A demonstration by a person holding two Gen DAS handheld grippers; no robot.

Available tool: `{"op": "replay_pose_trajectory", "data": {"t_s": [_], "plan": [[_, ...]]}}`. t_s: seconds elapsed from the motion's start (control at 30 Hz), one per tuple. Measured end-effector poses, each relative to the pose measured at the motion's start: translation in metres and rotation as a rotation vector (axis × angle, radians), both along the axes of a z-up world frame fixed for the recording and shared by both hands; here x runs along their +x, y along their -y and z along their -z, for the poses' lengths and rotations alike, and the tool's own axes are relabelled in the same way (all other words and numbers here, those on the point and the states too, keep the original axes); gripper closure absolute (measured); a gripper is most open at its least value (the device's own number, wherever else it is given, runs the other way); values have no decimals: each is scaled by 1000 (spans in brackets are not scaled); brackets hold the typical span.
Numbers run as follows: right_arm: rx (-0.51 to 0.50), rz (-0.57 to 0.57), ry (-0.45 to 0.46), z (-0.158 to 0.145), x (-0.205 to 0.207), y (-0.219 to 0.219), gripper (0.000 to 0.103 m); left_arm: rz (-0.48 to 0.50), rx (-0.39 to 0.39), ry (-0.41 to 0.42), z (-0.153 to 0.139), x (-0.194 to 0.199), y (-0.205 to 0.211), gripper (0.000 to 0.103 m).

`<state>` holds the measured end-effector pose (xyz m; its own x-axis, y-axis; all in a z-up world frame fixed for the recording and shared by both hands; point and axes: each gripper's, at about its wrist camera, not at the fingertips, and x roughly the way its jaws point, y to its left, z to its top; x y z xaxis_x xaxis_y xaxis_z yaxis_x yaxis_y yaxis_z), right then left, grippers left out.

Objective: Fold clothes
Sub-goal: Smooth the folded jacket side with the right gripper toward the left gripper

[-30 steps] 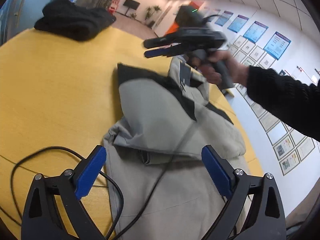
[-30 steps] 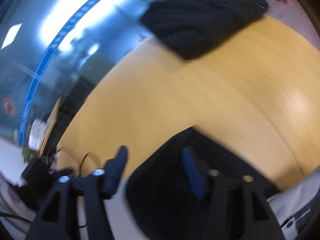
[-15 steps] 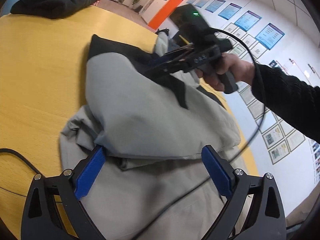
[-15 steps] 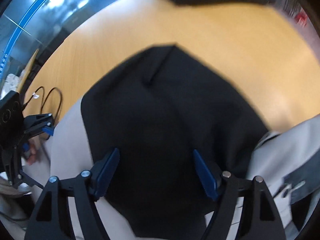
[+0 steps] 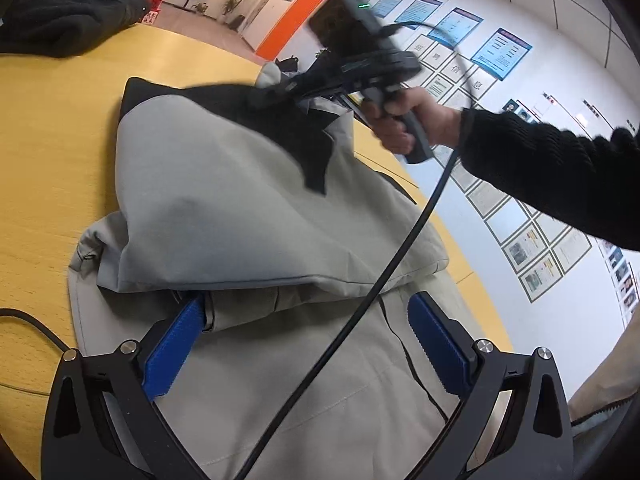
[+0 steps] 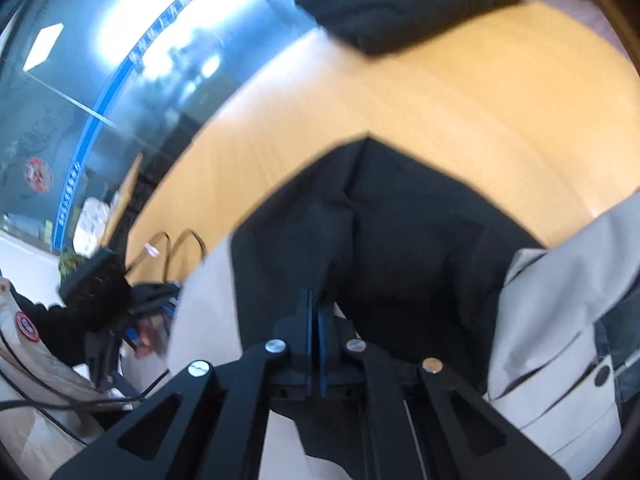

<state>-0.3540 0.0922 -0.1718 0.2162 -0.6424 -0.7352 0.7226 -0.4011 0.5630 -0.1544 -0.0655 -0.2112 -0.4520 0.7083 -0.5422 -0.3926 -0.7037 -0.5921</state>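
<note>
Nearest in the left wrist view, the left gripper (image 5: 304, 320) hovers low over the grey jacket (image 5: 224, 200), its jaws spread wide; the left blue pad sits against a folded hem, the right pad clear of cloth. A black cable (image 5: 384, 280) crosses between them. The jacket lies bunched on the yellow surface (image 5: 52, 132), with bare wood to its left and beyond it; the surface's curved edge runs close along the jacket's right side. Farther off, the right gripper (image 6: 315, 304) has its jaws pressed together, pinching the jacket's black panel. The right hand (image 5: 404, 120) grips its handle, angled downward. A black garment (image 5: 60, 20) lies at the far left.
</note>
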Motion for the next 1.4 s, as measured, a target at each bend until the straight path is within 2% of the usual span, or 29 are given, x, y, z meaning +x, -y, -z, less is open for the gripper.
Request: {"op": "replay_pose_trajectory", "data": {"t_s": [0.07,0.1,0.17,0.23,0.33,0.4,0.5,0.57,0.6,0.7,0.73,0.8,0.87,0.93,1.03,1.13,1.2,1.23,1.3,1.37,1.4], "plan": [[-45,37,-25,-15,8,-23,101,-11,-7,19,6,-3,4,2],[-21,54,-29,-12,4,-34,102,-17,-10,29,9,-4,6,2],[106,81,2,15,-3,-49,101,-29,-33,64,18,-10,9,3],[208,106,27,42,-5,-53,101,-38,-22,62,19,-11,13,2],[232,149,28,54,-6,-48,98,-45,-7,68,20,-13,16,3],[244,156,-20,49,-1,-36,89,-45,-14,71,20,-13,13,4],[262,183,-137,23,1,-27,86,-60,-28,72,17,-8,18,4],[212,217,-203,-6,7,-22,82,-85,-26,72,18,-6,23,4],[169,204,-219,-20,16,-15,74,-100,-15,70,18,-5,27,4],[13,70,-217,-55,59,25,54,-97,15,72,18,-9,29,4],[-12,16,-204,-57,74,40,53,-81,18,72,18,-11,27,4],[-15,-111,-151,-48,98,71,54,-42,13,68,19,-16,20,4],[-33,-146,-125,-41,113,88,54,-35,-2,62,20,-25,7,4],[-27,-121,-114,-30,120,103,54,-58,-1,50,19,-31,7,4],[27,-27,-62,0,104,95,53,-130,14,26,17,-39,16,4],[65,47,-10,26,98,86,53,-187,8,22,20,-42,23,13],[81,62,-15,32,105,85,53,-212,-16,10,21,-38,25,22],[111,56,-49,34,110,85,54,-223,-27,7,21,-37,26,24],[168,30,-160,37,122,85,56,-257,-37,19,22,-34,32,39],[165,23,-264,35,135,86,57,-286,-24,34,24,-32,40,46],[163,28,-300,33,140,87,59,-301,-17,41,25,-31,43,46]]}}
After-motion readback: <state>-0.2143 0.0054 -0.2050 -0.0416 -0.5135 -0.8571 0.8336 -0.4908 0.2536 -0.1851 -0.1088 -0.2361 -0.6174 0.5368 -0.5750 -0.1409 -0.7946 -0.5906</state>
